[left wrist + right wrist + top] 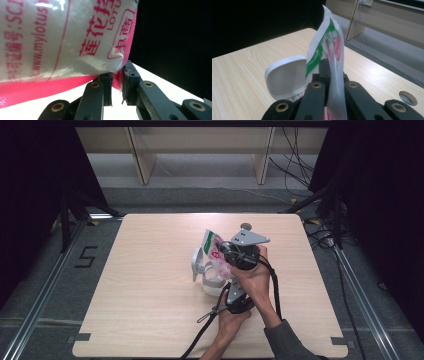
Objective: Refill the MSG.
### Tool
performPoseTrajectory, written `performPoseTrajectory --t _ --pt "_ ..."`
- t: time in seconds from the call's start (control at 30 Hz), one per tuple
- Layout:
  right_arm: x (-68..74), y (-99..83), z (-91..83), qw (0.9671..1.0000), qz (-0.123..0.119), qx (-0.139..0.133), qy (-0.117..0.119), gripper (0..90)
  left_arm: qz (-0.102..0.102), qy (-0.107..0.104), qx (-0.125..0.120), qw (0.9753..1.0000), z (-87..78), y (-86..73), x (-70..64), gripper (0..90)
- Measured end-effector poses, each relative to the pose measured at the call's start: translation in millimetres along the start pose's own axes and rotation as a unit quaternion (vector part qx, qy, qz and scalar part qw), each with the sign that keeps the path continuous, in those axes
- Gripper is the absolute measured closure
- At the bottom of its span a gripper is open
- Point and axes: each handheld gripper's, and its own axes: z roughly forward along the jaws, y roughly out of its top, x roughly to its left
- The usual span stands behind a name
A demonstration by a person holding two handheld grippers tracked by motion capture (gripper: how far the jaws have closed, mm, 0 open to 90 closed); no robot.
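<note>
The wooden table takes most of the high view, pale and with rounded corners; grey floor and dark curtains lie around it. Near the middle of that frame, a little right of centre, stands a white container with its hinged lid raised at the left side; in the right gripper view the same lid shows at the lower left, upright and facing the camera. Just above the container a plastic bag with pink and green print is held up in the air; both grippers meet there. The right gripper, in the lower middle of its own view, has its jaws pressed together on the upper part of the bag, which rises between them to a point. The left gripper, in the lower middle of its view, is clamped on a pink bottom corner of the bag; the printed white film fills the upper left. A small round hole in the table shows at the lower right of the right gripper view.
</note>
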Motion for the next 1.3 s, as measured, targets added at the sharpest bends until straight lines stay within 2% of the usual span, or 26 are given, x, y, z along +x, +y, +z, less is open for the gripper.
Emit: performPoseTrajectory --t 0.03,0.07,0.1,0.13,0.2,0.33,0.4,0.5,0.9,1.0,1.03,1.07,1.1,1.3 --pt "0.7 -0.8 1.9 1.0000 -0.001 -0.004 -0.002 90.0 0.000 0.002 0.000 1.0000 0.0 0.0 -0.1 79.5" --pt "1.2 -0.7 1.9 1.0000 -0.002 0.003 0.000 90.0 0.001 0.003 0.000 1.0000 0.1 0.0 0.1 79.5" --pt "1.6 -0.8 2.6 1.0000 -0.004 0.002 0.001 90.0 -0.020 0.006 -0.018 0.9996 2.5 -0.4 -2.0 79.6" --pt "1.6 -0.7 2.5 1.0000 -0.004 0.002 0.002 90.0 -0.032 0.007 -0.028 0.9991 3.6 -0.5 -3.3 79.5" --pt "1.0 -0.5 1.6 1.0000 0.000 -0.002 0.000 90.0 -0.021 0.006 -0.019 0.9996 2.3 0.0 -2.0 79.6" --pt "1.2 0.0 1.4 1.0000 -0.004 0.002 0.003 90.0 -0.025 0.006 -0.021 0.9995 2.9 -0.2 -2.1 79.6" --pt "1.5 -0.4 2.1 1.0000 -0.001 -0.001 0.000 90.0 -0.019 0.012 -0.014 0.9997 1.6 0.4 -1.9 79.5" --pt "1.2 -0.1 1.8 1.0000 -0.003 -0.004 0.001 90.0 -0.021 0.007 -0.019 0.9996 2.5 0.1 -1.9 79.6" --pt "1.5 0.7 1.8 1.0000 -0.005 -0.002 0.003 90.0 -0.019 0.011 -0.013 0.9997 1.4 1.1 -1.5 79.5" --pt "1.8 0.6 1.7 1.0000 -0.002 -0.002 0.003 90.0 -0.021 0.005 -0.019 0.9996 2.0 1.1 -1.2 79.5" --pt "3.2 0.6 1.0 1.0000 0.007 0.000 0.002 90.0 -0.024 0.008 -0.022 0.9994 2.2 1.0 -1.8 79.5" --pt "3.5 0.6 1.0 1.0000 0.009 0.000 0.002 90.0 -0.020 0.011 -0.014 0.9996 1.4 1.3 -1.6 79.5" --pt "3.2 0.6 1.2 1.0000 0.007 0.001 0.001 90.0 -0.022 0.005 -0.018 0.9996 1.8 1.2 -1.1 79.5" --pt "2.6 0.7 2.2 1.0000 0.001 0.000 0.003 90.0 -0.025 0.006 -0.021 0.9995 2.0 1.2 -1.4 79.5"
